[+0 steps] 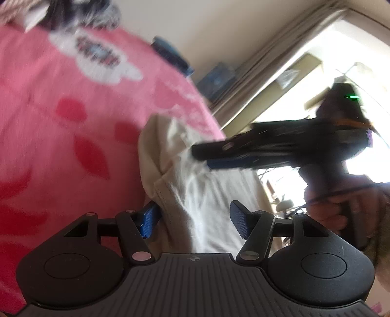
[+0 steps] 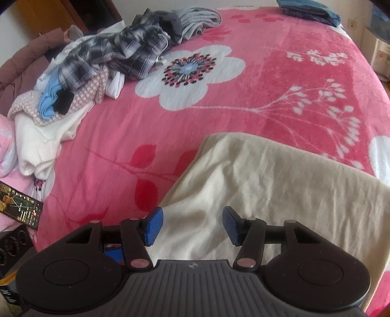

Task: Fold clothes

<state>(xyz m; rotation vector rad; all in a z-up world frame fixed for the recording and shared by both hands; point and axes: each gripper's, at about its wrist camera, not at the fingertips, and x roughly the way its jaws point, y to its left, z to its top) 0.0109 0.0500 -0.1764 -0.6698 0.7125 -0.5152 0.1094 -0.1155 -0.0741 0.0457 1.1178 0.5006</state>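
A cream garment [image 2: 268, 185] lies spread on the pink flowered blanket [image 2: 268, 80] in the right wrist view. My right gripper [image 2: 193, 225] hovers over its near part, blue pads wide apart and nothing pinched. The left wrist view is blurred. There the same cream garment [image 1: 195, 195] rises in folds between the blue pads of my left gripper [image 1: 194, 220], which stands open; the hemmed edge lies close to the left pad without being pressed. The right gripper [image 1: 207, 156] reaches in from the right over the cloth, held by a hand [image 1: 329, 209].
A heap of unfolded clothes [image 2: 109, 56], plaid, white and pink, covers the blanket's far left. Folded grey fabric [image 2: 199, 19] and a blue stack [image 2: 309, 9] sit at the far edge. A lit phone [image 2: 19, 207] lies at the left edge. Curtains [image 1: 280, 61] frame a bright window.
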